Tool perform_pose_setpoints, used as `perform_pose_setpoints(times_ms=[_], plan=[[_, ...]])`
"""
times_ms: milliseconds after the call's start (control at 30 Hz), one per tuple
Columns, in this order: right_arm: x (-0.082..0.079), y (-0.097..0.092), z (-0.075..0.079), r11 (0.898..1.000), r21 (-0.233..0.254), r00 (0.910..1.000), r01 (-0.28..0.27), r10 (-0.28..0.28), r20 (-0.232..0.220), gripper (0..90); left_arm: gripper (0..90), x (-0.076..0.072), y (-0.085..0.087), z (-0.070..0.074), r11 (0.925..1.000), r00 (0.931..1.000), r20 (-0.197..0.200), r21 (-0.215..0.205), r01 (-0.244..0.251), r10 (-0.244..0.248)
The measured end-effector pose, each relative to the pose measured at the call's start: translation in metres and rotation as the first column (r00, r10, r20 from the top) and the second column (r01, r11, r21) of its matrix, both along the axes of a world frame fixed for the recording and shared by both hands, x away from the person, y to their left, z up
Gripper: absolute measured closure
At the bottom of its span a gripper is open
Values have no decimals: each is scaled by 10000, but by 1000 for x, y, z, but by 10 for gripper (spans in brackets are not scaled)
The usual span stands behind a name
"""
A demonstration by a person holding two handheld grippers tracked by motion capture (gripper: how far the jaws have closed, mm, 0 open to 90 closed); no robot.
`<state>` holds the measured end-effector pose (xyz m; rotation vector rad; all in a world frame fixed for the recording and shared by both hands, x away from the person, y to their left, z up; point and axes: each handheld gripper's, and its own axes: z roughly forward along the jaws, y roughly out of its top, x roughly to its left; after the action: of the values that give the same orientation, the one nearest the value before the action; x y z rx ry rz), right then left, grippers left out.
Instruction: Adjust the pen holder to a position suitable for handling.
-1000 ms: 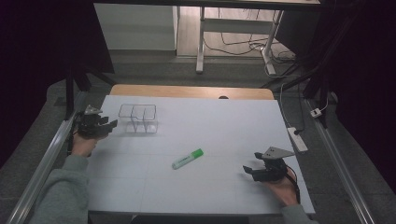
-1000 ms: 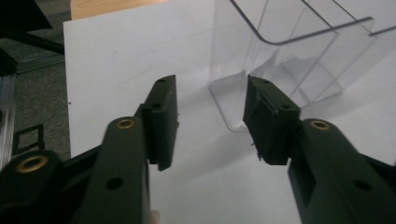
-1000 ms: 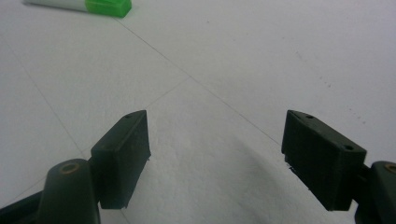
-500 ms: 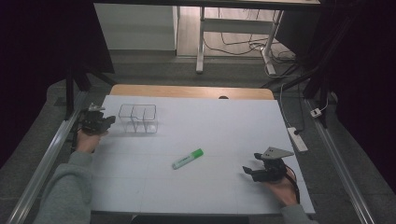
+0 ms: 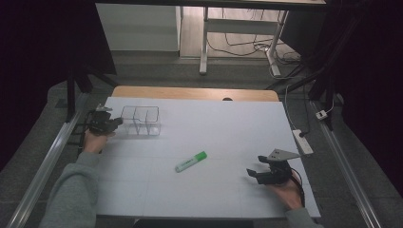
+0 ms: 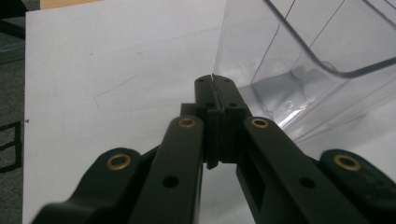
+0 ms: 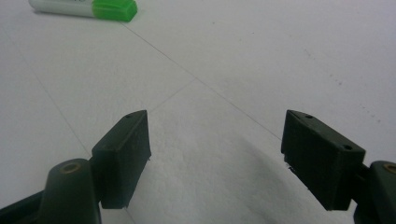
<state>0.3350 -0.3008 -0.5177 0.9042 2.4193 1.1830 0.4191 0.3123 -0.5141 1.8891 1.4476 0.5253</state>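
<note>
The left gripper rests at the table's far left edge with its jaws pressed together, nothing between them; in the left gripper view the two black tips meet in a thin seam. Just ahead of those tips and to their right stands a clear bin, its near corner close beside the jaws, though whether the tips touch its wall cannot be told. In the high view the bin shows two compartments and sits right in front of the left jaws, upright on the white surface. The right gripper lies low near the table's near right corner, a grey plate on top, held by a hand. Its jaws stand wide apart and hold nothing; in the right gripper view bare white table fills the gap between the two black pads. A marker with a green cap and pale body lies flat well ahead of these jaws and off to their left, the cap end nearer the jaws' centre line. In the high view the marker lies between the two grippers, well apart from both, its green end pointing toward the far right
</note>
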Motion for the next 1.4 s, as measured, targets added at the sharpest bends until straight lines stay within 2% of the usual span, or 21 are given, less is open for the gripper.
perform_pose_setpoints(times_ms=[200,633,767,933,1100,1400], plan=[[0,-1,0,10000,11,10000,39,-39,21,235,891,1,-1,-2,9995,9998,-93,-285,148,-151],[1,0,-1,10000,-41,10000,35,-35,-34,235,891,2,-4,-2,9995,9995,-213,-194,230,-234],[1,1,-1,10000,-75,10000,19,-20,-35,236,891,2,-7,-3,9987,9992,-234,-394,315,-324],[1,1,-2,10000,-24,10000,37,-37,-37,237,891,3,-12,-2,9984,9988,-225,-353,431,-440],[1,1,-3,9998,-172,10000,36,-38,-70,237,891,4,-17,-2,9979,9981,-264,-357,546,-556],[1,2,-3,9997,-223,10000,57,-58,-60,238,891,6,-32,-4,9947,9953,-283,-466,913,-927]])
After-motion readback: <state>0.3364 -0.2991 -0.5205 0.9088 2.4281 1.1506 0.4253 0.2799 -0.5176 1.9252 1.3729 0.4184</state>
